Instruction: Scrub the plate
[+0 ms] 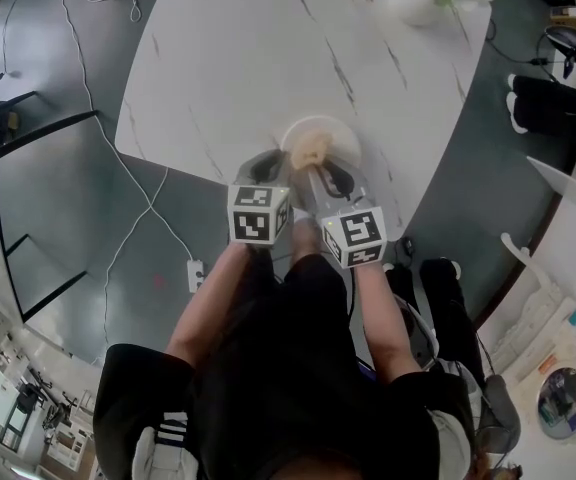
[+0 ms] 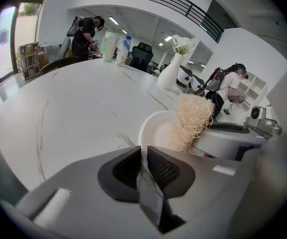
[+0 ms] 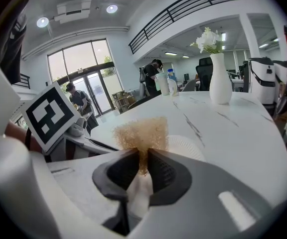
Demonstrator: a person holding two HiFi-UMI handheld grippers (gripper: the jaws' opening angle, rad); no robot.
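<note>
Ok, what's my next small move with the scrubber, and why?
Probably sweep the scrubber across the plate in a short stroke. The right tool is clamped on it over the plate, and the left tool seems to pinch the near rim, so the plate should hold steady.

The white round plate (image 1: 334,131) is lying flat on the tabletop, directly ahead of both grippers. Its near rim is running into the narrow gap between the jaws of the left gripper (image 2: 144,151). The scrubber (image 3: 141,132), a tan pad of coarse tangled fibre, is standing upright, pinched at its lower edge between the jaws of the right gripper (image 3: 142,156), and is hanging over the plate's near half.
</note>
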